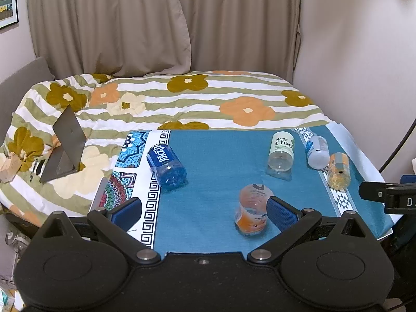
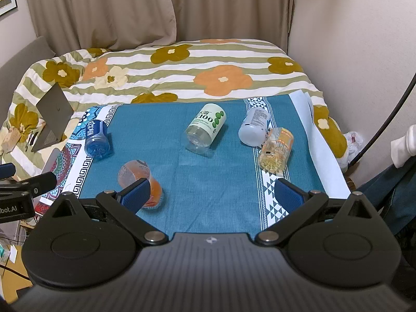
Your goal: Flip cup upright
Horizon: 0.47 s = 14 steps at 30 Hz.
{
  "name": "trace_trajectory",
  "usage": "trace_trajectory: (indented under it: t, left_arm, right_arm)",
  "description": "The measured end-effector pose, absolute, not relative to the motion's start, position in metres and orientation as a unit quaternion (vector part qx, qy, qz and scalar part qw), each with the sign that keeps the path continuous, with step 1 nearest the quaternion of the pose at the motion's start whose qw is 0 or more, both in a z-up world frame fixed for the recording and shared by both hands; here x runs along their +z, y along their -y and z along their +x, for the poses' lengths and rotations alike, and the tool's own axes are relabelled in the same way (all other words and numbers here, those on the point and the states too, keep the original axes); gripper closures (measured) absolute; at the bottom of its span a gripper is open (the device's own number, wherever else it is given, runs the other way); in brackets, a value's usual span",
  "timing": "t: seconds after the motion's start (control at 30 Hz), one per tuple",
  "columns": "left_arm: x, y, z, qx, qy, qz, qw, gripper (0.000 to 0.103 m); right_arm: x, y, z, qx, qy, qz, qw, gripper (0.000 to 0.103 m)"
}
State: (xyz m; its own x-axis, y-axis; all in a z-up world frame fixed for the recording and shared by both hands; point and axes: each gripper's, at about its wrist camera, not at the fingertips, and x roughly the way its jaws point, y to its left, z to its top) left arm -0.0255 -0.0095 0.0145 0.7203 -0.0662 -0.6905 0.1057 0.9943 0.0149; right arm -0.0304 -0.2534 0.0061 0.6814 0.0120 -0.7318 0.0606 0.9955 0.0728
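Both grippers (image 1: 205, 212) (image 2: 212, 195) hang wide open, holding nothing; the orange cup (image 1: 251, 209) low in frame lies tipped, so grasp it mid-body

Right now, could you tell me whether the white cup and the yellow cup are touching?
Touching: in the right wrist view the white cup and the yellow cup meet with no cloth visible between them.

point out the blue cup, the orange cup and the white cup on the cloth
blue cup (image 1: 166, 165), left wrist view, on its side wall by the label
orange cup (image 1: 251, 209), left wrist view, on its clear middle
white cup (image 2: 253, 126), right wrist view, on its side wall
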Motion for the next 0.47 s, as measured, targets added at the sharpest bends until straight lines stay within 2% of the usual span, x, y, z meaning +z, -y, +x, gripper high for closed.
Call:
trace_trajectory:
  t: [0.47]
  left_arm:
    - [0.0127,0.01,-0.0226,-0.049,-0.37,0.016,0.928,0.0]
  right_arm:
    - [0.0058,0.2536,-0.0302,-0.013,-0.399,0.045,0.916,0.0]
